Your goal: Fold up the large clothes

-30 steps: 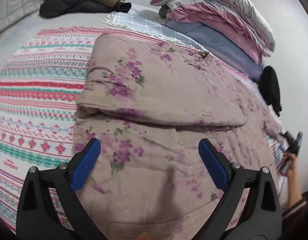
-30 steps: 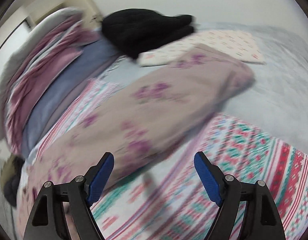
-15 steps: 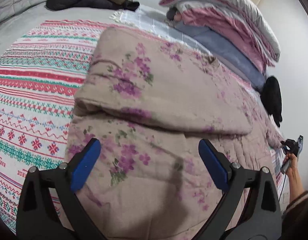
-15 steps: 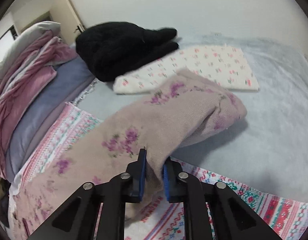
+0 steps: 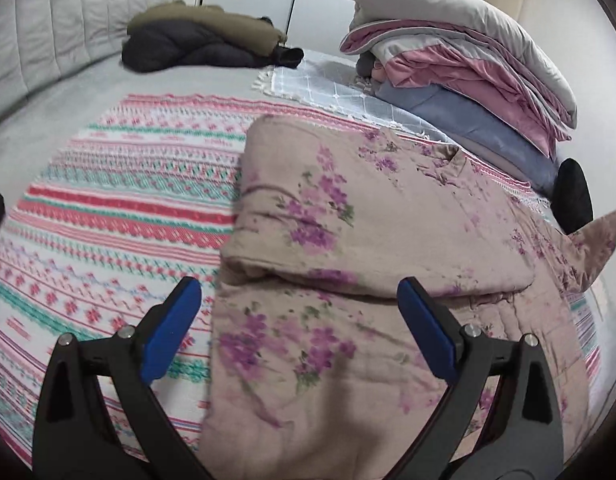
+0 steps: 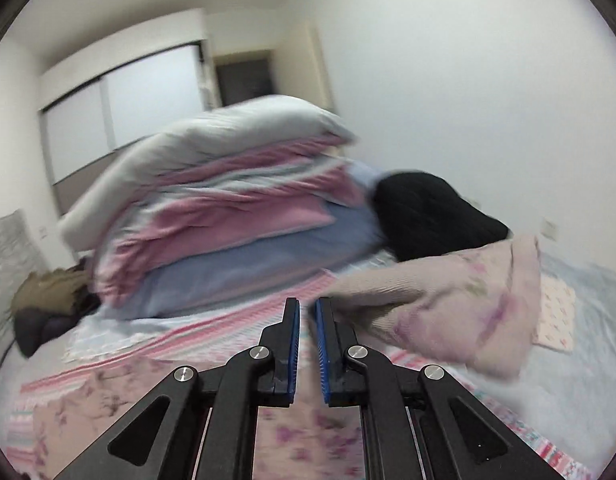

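Observation:
A large beige garment with purple flowers (image 5: 348,248) lies partly folded on a striped pink, white and green blanket (image 5: 119,220) on the bed. My left gripper (image 5: 299,332) is open and empty, hovering over the garment's near part. My right gripper (image 6: 306,320) is shut on the garment's sleeve (image 6: 448,304) and holds it lifted above the bed. The raised sleeve shows at the right edge of the left wrist view (image 5: 600,236).
A stack of grey, pink and blue quilts (image 5: 468,68) lies at the far right of the bed. A dark and olive jacket pile (image 5: 203,38) lies at the far end. A black garment (image 6: 432,212) and a small floral cloth (image 6: 556,316) lie beyond the sleeve.
My right gripper closed on the sleeve and has lifted it up off the bed. My left gripper has stayed open and shifted slightly left over the garment.

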Action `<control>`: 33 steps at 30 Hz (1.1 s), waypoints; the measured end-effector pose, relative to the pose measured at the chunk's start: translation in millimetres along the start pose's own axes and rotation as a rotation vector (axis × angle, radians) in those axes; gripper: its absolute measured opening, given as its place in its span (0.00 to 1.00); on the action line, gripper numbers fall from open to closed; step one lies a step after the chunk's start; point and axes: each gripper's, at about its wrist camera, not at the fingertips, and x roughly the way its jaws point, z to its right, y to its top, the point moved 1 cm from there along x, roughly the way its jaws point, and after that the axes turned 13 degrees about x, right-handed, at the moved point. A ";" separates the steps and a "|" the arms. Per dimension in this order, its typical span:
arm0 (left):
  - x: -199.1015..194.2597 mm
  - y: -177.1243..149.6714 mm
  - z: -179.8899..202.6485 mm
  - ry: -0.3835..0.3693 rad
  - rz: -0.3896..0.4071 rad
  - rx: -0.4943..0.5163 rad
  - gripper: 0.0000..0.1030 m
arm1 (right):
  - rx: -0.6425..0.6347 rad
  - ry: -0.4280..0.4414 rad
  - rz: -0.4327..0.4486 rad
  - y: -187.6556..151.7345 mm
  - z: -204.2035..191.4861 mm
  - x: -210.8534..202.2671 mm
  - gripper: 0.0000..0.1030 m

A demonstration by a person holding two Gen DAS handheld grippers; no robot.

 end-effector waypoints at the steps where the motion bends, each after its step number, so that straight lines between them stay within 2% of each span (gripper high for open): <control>1: -1.6 0.1 -0.5 0.008 0.007 0.004 0.95 | -0.037 0.042 0.001 -4.5 -24.0 -7.8 0.08; 3: -3.4 0.4 -1.1 0.006 0.020 0.007 0.95 | -0.104 0.104 -0.004 -16.4 -60.5 -17.9 0.08; 5: -3.4 -1.0 -1.4 -0.024 0.015 0.005 0.95 | -0.160 0.167 -0.050 -35.3 -99.7 -20.7 0.08; 8: -5.1 -2.7 -1.1 -0.045 0.010 0.009 0.95 | -0.189 0.195 -0.166 -62.9 -127.3 -4.2 0.10; 9: -6.4 -2.5 -1.0 -0.049 0.011 0.013 0.95 | -0.193 0.184 -0.208 -71.5 -129.6 5.5 0.15; 11: -9.2 -2.3 -0.2 -0.060 0.017 0.017 0.95 | -0.183 0.134 -0.272 -84.2 -118.5 22.2 0.33; 12: -10.6 -1.8 -0.8 -0.072 0.021 0.019 0.95 | -0.172 0.107 -0.287 -88.6 -110.5 29.4 0.55; 13: -11.5 -1.7 -1.0 -0.081 0.024 0.018 0.95 | -0.151 0.064 -0.287 -92.1 -95.3 37.0 0.70; 14: -11.5 -1.3 -0.6 -0.085 0.024 0.016 0.95 | -0.136 0.038 -0.278 -91.3 -82.0 41.7 0.73; 16: -10.9 -1.4 -1.3 -0.090 0.021 0.013 0.95 | -0.081 -0.041 -0.268 -91.0 -41.7 51.3 0.75; 19: -6.0 -2.0 -0.8 -0.095 0.009 0.009 0.95 | -0.009 -0.140 -0.299 -87.3 5.9 71.5 0.75; 21: -1.3 -2.2 -0.8 -0.103 0.000 -0.001 0.95 | -0.017 -0.161 -0.318 -89.2 24.6 72.9 0.75; 23: 2.4 -2.9 0.3 -0.107 -0.006 -0.008 0.95 | -0.088 -0.179 -0.327 -94.1 29.1 86.1 0.75; 26: 5.8 -4.8 1.9 -0.107 -0.008 -0.012 0.95 | -0.234 -0.209 -0.333 -107.7 14.9 110.3 0.75; 30: 4.9 -5.8 4.9 -0.126 0.014 -0.017 0.95 | -0.409 -0.281 -0.340 -130.1 -5.8 156.8 0.74; 33: 3.6 -4.3 8.0 -0.139 0.034 -0.015 0.95 | -0.516 -0.375 -0.345 -146.8 -13.7 193.4 0.73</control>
